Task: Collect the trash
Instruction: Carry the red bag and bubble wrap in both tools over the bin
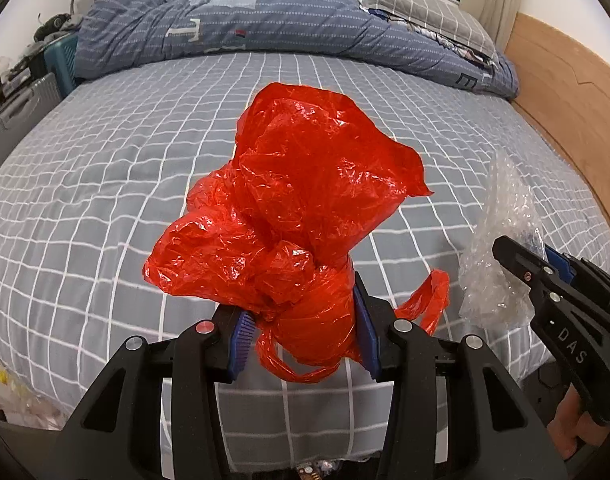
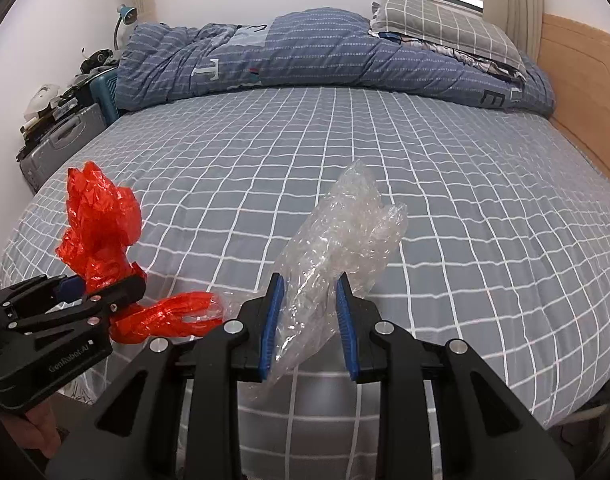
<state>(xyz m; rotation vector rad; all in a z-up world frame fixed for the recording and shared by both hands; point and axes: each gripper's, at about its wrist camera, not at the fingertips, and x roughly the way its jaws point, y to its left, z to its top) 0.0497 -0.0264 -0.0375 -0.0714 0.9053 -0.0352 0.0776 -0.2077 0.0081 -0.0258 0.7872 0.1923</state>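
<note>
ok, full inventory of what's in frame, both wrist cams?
red plastic bag: 1, red, clamped in left gripper above bed
bubble wrap: 1, clear, clamped in right gripper
bed sheet: 1, grey with white grid, covers mattress
duvet: 1, blue striped, bunched along far side
pillow: 1, grey checked, far right
headboard: 1, light wood, right
desk lamp: 1, teal, far left
suitcase: 1, grey, left of bed
left gripper: 1, black, blue pads
right gripper: 1, black, blue pads
</note>
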